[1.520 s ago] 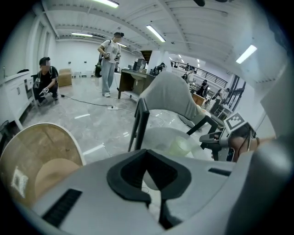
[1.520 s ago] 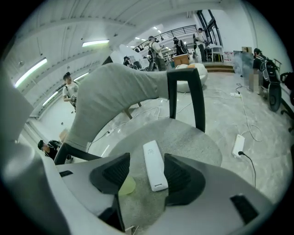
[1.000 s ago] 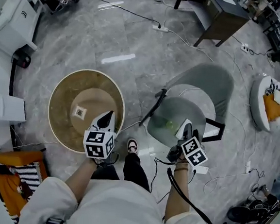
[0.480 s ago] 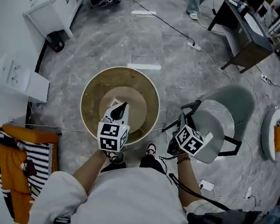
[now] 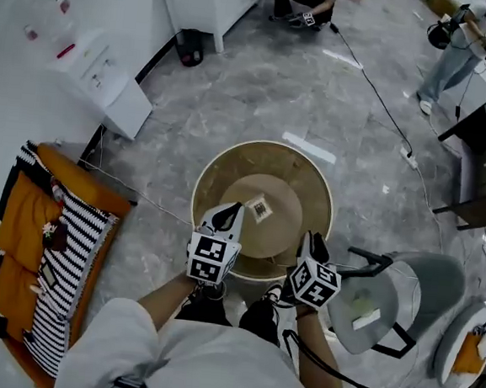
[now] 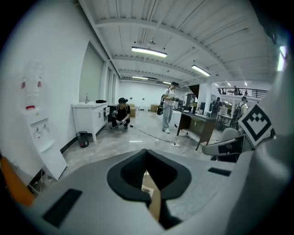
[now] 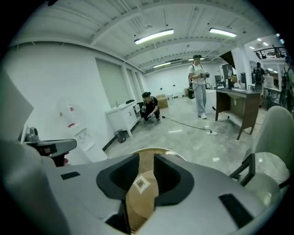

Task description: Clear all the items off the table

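Wooden table (image 5: pixel 300 164) below right hand-held gripper (image 5: pixel 313 240), jaws part-open, just closing, empty

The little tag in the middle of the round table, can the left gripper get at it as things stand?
Probably yes. The left gripper hovers over the near side of the round table, and the tag lies close beside its tips on bare tabletop, with nothing between them.

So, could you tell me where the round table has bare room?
The round tan table is almost wholly bare: only a small square label lies near its middle. Freest is the far half; the near rim is crowded by the left gripper and right gripper.
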`<state>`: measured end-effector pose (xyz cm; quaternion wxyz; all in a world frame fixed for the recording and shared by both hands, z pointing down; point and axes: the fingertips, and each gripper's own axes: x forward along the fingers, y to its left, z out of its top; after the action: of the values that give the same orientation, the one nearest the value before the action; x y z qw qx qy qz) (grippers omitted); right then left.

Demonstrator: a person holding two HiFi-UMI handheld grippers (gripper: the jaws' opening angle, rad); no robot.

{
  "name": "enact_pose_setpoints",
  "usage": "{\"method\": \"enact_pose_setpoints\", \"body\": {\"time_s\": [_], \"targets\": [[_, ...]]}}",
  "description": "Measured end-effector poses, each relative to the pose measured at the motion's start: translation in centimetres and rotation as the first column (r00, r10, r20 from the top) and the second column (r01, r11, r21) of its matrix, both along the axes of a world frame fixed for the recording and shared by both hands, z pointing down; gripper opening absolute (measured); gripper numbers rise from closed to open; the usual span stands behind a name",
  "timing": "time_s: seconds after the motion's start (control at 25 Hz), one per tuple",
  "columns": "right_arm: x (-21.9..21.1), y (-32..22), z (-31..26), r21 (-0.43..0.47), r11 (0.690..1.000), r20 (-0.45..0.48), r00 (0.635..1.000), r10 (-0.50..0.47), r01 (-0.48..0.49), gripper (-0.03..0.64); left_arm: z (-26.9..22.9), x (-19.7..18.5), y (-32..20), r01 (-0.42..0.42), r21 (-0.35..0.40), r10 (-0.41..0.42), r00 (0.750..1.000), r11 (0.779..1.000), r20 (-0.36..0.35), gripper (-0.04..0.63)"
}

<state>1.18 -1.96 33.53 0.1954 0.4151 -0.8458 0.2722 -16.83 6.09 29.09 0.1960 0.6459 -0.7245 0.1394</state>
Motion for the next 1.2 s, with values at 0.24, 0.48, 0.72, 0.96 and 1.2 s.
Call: {"method": "enact_pose_setpoints", "body": {"time_s": [0.24,0.48,0.72,0.96,1.2], "targets": [[-6.0,1.1,5.2,-0.037,0.993,0.006,0.994,-0.113,0.113,0.118,3.1,-1.7,-0.4,0.006,-0.004,-0.006,0.999,1.000,0.044,0.003],[-10.4,0.1,10.6,-0.077,0.980,0.000,0.983,-0.181,0.181,0.118,7.5,-3.4,-1.2,0.049,-0.010,-0.049,0.998,0.999,-0.026,0.003],[-13.0,0.3,16.3,-0.101,0.968,-0.021,0.972,-0.233,0.230,0.057,13.6,-6.3,0.2,0.142,-0.041,-0.144,0.987,0.989,-0.068,0.003],[-14.1,-0.3,20.8,-0.097,0.967,-0.066,0.968,-0.243,0.236,0.035,18.9,-8.6,1.7,0.199,-0.084,-0.205,0.976,0.976,-0.078,0.003],[-14.8,-0.3,24.1,-0.132,0.954,-0.155,0.946,-0.286,0.267,0.026,22.2,-9.7,2.4,0.223,-0.103,-0.232,0.968,0.969,-0.091,0.003]]}}
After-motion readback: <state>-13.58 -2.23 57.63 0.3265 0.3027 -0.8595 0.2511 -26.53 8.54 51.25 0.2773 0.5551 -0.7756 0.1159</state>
